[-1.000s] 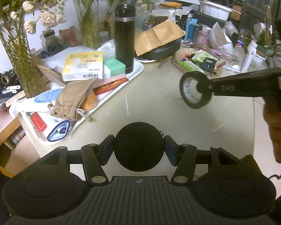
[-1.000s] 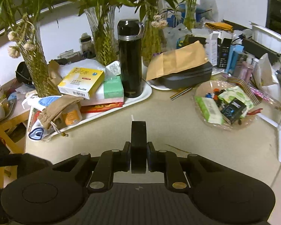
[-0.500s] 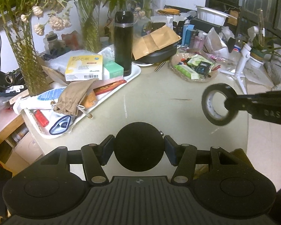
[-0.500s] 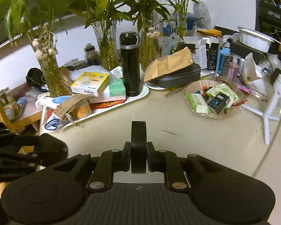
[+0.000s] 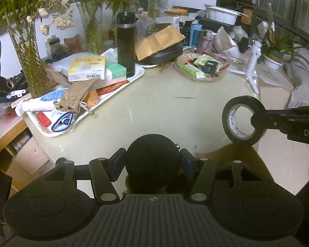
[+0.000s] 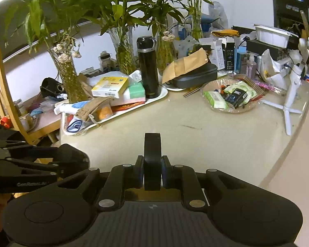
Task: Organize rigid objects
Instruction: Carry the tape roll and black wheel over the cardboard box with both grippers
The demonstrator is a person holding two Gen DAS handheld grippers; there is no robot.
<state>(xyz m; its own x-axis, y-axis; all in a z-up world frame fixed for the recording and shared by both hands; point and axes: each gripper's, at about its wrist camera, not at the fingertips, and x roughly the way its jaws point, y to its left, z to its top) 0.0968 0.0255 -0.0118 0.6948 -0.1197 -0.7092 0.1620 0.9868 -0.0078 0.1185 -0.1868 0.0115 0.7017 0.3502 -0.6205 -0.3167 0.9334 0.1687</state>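
Cluttered cream counter [image 5: 164, 111] against a white wall, plants in glass vases along the back.

Left hand-held gripper [image 5: 153, 164] is clamped on a black round object [image 5: 153, 160], pads pressing both its sides; can't tell what it is. Right hand-held gripper [image 6: 152, 170] is clenched on a roll of black tape [image 6: 152, 156], held edge-on between the pads. In the left wrist view the same tape roll [image 5: 244, 120] hangs to the right of the left hand-held gripper, over the counter's near edge.

Containers, all ahead of both hand-held grippers:
- white tray [image 5: 113, 94], ahead-left: black flask [image 5: 125, 45] upright at its far end, yellow box [image 5: 86, 69] stacked on a green box [image 5: 116, 71], tan drawstring pouch [image 5: 76, 96], red lighter [image 5: 43, 117], white tube.
- clear dish [image 6: 230, 97], ahead-right: green packets and a small black box.
- dark case [image 6: 195, 77] under a brown paper bag, behind the tray.

Versus a second ago: the right hand-held gripper and tape have slid right and nearer in the left wrist view, and the person's hand is no longer visible there. Both views have pulled back, so more counter and floor show. Neither grip has changed.
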